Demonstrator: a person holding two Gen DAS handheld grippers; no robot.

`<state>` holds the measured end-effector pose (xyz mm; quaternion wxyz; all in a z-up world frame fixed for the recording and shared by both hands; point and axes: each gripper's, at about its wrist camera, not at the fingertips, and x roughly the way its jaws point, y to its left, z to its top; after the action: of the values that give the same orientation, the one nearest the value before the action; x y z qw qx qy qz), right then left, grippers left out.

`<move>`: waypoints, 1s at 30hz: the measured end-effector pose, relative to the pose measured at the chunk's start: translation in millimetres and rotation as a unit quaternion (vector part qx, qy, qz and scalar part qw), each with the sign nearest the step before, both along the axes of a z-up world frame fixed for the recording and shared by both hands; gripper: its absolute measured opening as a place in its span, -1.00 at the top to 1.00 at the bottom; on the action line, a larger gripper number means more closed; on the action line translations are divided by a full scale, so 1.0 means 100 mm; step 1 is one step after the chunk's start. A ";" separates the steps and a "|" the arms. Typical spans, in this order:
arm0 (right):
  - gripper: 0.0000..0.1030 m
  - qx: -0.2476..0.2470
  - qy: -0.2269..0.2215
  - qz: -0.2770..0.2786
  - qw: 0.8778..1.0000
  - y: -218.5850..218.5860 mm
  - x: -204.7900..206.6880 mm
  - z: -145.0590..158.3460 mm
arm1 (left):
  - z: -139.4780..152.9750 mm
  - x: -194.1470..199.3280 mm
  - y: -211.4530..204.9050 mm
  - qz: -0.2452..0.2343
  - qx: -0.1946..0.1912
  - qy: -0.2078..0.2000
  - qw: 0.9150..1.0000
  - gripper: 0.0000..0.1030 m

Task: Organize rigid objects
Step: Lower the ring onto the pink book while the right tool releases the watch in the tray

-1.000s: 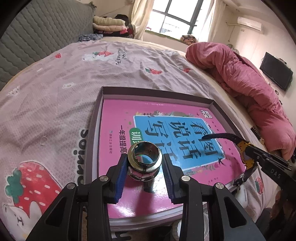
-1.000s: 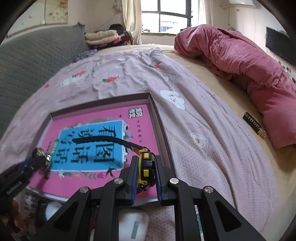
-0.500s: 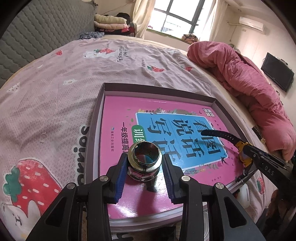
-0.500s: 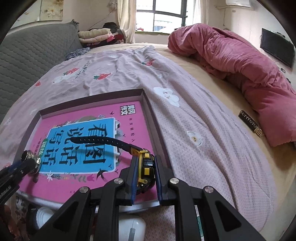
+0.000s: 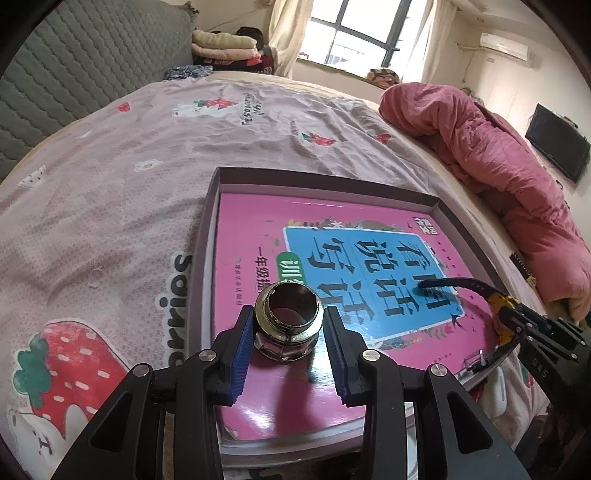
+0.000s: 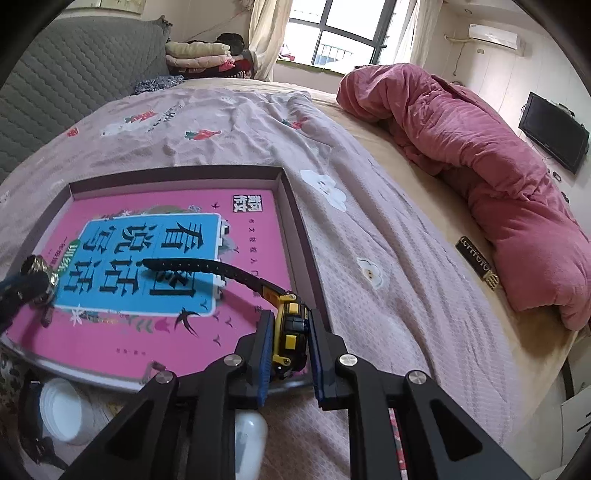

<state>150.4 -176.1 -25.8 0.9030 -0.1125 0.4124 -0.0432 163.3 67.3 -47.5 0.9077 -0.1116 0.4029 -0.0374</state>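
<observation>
Over pink book point(image 5: 303, 376) in tray point(image 5: 210, 236): left claw point(image 5: 289, 328) clamps metal fitting point(image 5: 289, 325) (upright); right claw point(image 6: 290, 334) clamps yellow-black watch point(image 6: 291, 328).

Left wrist cam sits low behind the left gripper point(image 5: 288, 332), looking fwd along its fingers over the shallow grey cardboard tray point(image 5: 325, 181) holding the glossy pink-and-blue book point(image 5: 258, 236) — close range, bed beyond, window point(image 5: 369, 33) at far end. Right wrist cam sits behind the right gripper point(image 6: 290, 332), same general heading but from the tray's point(image 6: 177, 171) right near corner, angled a bit left across the book point(image 6: 258, 221). Both views share tray, book, the crumpled pink quilt point(image 5: 498, 155) point(image 6: 480, 147), wall TV and window point(image 6: 332, 33) — and each catches the other gripper at its edge: right one point(image 5: 517, 314) at left cam's right, left one point(image 6: 37, 280) at right cam's left.
</observation>
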 end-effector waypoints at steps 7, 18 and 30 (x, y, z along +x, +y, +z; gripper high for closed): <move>0.56 -0.001 0.009 0.008 1.000 -0.03 -0.06 0.00 | 0.01 0.00 0.00 -0.005 0.000 0.006 1.000 0.26; 0.43 0.018 -0.009 0.027 0.999 -0.10 -0.22 0.11 | 0.01 -0.02 0.01 -0.012 0.003 0.010 1.000 0.26; 0.35 0.048 -0.016 0.025 0.998 -0.19 -0.26 0.20 | 0.03 -0.04 0.01 -0.012 0.002 0.009 1.000 0.26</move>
<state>124.6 -194.7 -5.4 0.9147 -0.0785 0.3965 -0.0021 159.5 68.2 -44.8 0.9036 -0.1049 0.4127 -0.0465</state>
